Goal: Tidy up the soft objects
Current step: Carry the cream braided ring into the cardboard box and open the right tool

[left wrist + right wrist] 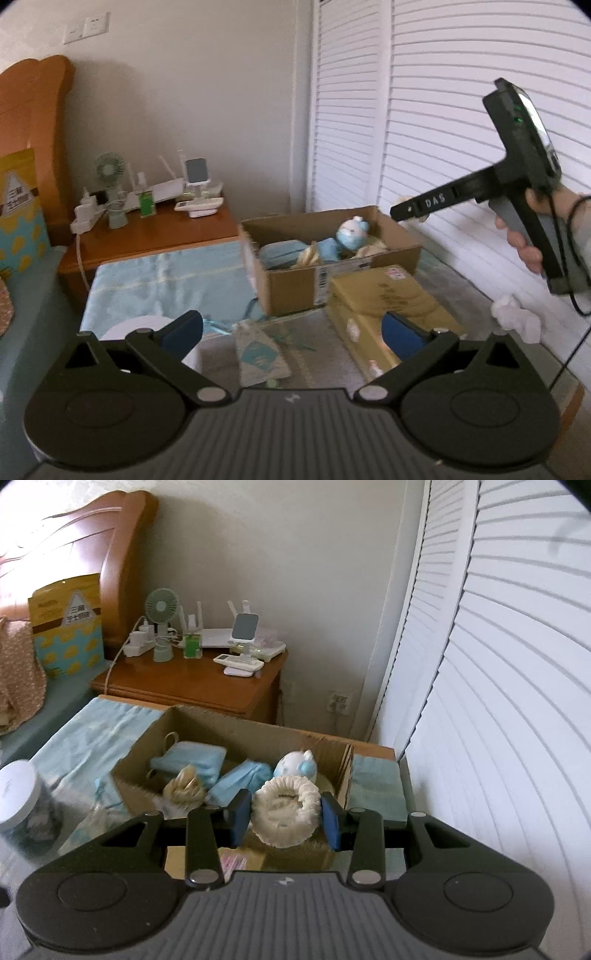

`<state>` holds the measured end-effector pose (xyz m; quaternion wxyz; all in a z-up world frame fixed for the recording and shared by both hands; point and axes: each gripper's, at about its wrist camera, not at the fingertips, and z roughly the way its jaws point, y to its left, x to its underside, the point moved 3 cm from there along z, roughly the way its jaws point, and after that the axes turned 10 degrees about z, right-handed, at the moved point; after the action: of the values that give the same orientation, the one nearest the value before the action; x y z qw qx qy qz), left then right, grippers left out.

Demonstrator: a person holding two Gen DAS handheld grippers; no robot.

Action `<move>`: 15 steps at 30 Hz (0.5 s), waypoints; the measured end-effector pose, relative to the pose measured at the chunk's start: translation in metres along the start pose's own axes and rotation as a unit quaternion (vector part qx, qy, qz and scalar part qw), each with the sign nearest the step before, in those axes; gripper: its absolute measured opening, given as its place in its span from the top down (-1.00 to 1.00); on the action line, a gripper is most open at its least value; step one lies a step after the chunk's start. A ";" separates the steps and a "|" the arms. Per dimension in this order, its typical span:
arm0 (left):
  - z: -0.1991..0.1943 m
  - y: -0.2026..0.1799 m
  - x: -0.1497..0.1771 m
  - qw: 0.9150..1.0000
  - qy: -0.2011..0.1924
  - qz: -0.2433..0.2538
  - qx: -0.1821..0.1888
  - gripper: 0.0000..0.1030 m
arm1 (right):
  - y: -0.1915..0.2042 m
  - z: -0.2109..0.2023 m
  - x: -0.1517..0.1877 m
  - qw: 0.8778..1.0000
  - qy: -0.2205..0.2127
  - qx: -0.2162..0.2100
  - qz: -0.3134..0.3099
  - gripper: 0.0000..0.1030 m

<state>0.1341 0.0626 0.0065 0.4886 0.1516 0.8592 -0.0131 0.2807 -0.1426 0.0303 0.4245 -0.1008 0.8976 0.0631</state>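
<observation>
My right gripper (286,821) is shut on a white fluffy ring (286,812) and holds it just above the open cardboard box (147,753). Inside the box lie a white-and-blue plush toy (295,766), a light blue pouch (192,758) and a beige tuft (184,786). In the left wrist view the same box (295,288) sits mid-table with the plush toy (351,232) in it. My right gripper (398,213) hovers over its right end, held by a hand (524,243). My left gripper (291,332) stands wide open and holds nothing, low over a small teal-printed packet (258,354).
A yellow package (384,299) lies in front of the box, and a crumpled white tissue (513,321) lies to its right. A white-lidded jar (22,805) stands at the left. The wooden nightstand (192,686) behind carries a fan and electronics. White louvred doors (498,664) close off the right side.
</observation>
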 end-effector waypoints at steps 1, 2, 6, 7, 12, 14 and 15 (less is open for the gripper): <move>0.000 0.002 0.001 1.000 -0.001 -0.001 -0.003 -0.99 | -0.001 0.007 -0.004 1.000 0.003 0.001 -0.002 0.12; 0.000 0.005 0.002 1.000 0.000 -0.003 -0.005 -0.99 | -0.001 0.013 -0.009 1.000 0.004 0.004 -0.005 0.12; 0.004 0.010 0.007 1.000 0.003 -0.012 -0.007 -0.99 | -0.003 0.033 -0.019 1.000 0.010 0.004 -0.004 0.11; 0.005 0.011 0.008 1.000 0.005 -0.013 -0.006 -0.99 | -0.004 0.038 -0.021 1.000 0.012 0.003 -0.002 0.04; 0.011 0.011 0.013 1.000 0.015 -0.018 -0.003 -0.99 | -0.005 0.052 -0.023 1.000 0.022 -0.005 0.003 -0.56; 0.011 0.011 0.013 1.000 0.017 -0.021 -0.001 -0.99 | -0.005 0.049 -0.021 1.000 0.013 -0.008 0.002 -0.89; 0.012 0.010 0.013 1.000 0.016 -0.022 0.003 -0.99 | -0.005 0.046 -0.021 1.000 0.009 -0.010 0.003 -0.94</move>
<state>0.1404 0.0737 -0.0092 0.4741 0.1341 0.8699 -0.0244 0.3293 -0.1359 0.0174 0.4153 -0.1035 0.9009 0.0727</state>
